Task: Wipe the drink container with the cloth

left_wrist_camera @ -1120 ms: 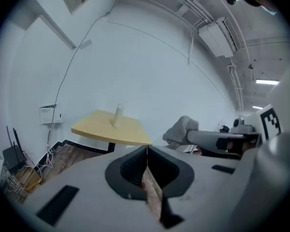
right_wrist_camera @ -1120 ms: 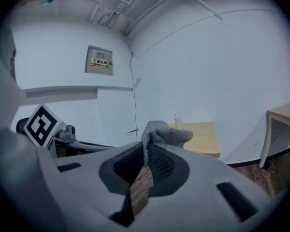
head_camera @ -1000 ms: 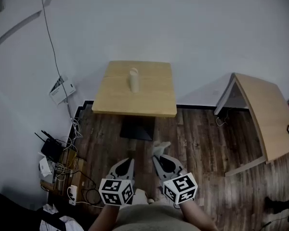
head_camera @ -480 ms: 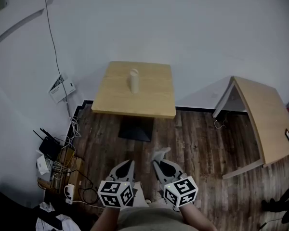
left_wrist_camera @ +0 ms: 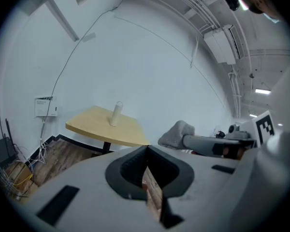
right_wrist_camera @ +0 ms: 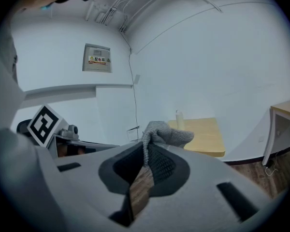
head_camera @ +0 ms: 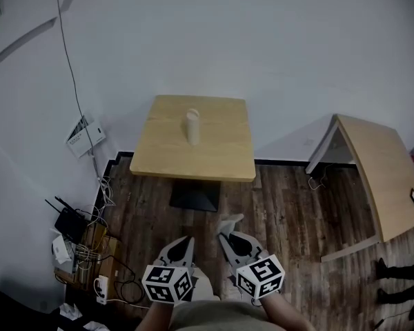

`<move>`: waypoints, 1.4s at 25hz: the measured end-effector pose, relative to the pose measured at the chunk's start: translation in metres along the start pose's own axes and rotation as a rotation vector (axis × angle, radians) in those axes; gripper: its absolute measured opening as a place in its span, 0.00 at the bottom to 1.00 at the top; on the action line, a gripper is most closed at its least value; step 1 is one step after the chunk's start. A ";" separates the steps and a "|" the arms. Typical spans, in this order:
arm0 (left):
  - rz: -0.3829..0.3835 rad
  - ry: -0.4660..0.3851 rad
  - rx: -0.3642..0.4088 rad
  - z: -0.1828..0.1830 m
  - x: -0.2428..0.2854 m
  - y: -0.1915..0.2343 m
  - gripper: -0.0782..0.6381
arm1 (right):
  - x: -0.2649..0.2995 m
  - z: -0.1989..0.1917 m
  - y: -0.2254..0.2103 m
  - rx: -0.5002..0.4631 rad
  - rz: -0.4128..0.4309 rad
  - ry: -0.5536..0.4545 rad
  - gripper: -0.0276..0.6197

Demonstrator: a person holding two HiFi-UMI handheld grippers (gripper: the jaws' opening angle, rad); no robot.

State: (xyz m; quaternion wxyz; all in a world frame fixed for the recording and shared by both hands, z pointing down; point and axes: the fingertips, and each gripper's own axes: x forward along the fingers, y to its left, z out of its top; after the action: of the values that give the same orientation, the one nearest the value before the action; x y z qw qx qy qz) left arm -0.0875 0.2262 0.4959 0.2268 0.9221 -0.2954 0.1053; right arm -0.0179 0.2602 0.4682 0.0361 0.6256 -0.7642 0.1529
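One pale drink container (head_camera: 192, 125) stands upright near the middle of the square wooden table (head_camera: 221, 154), which sits against the white wall (head_camera: 262, 47). Both grippers hang well apart from it, low over the dark plank floor (head_camera: 283, 198). The right gripper (head_camera: 225, 234) pinches a grey knitted cloth (right_wrist_camera: 166, 135) at its tips. The left gripper (head_camera: 187, 241) has its jaws pressed together on nothing. Tangled cables (head_camera: 90, 247) lie at the left.

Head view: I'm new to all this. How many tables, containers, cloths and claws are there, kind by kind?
Tables: 2, middle table and right table
Container: 1
Cloth: 1
Claws: 2, left claw and right claw
Total: 6
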 end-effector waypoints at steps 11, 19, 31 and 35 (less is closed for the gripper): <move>0.004 0.017 0.012 0.044 0.063 0.063 0.11 | 0.087 0.031 -0.034 0.013 -0.003 0.008 0.06; -0.003 0.031 0.015 0.085 0.099 0.112 0.11 | 0.153 0.061 -0.054 0.019 -0.029 0.022 0.06; -0.054 0.040 0.025 0.131 0.161 0.174 0.11 | 0.240 0.091 -0.084 0.017 -0.078 0.012 0.06; -0.070 0.047 0.030 0.141 0.178 0.187 0.11 | 0.258 0.097 -0.093 0.030 -0.095 0.007 0.06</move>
State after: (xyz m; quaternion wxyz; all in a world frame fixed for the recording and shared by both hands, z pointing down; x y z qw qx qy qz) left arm -0.0469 -0.0656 0.4977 0.2233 0.9325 -0.2558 0.1232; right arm 0.0301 -0.0264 0.4571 0.0365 0.6610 -0.7312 0.1646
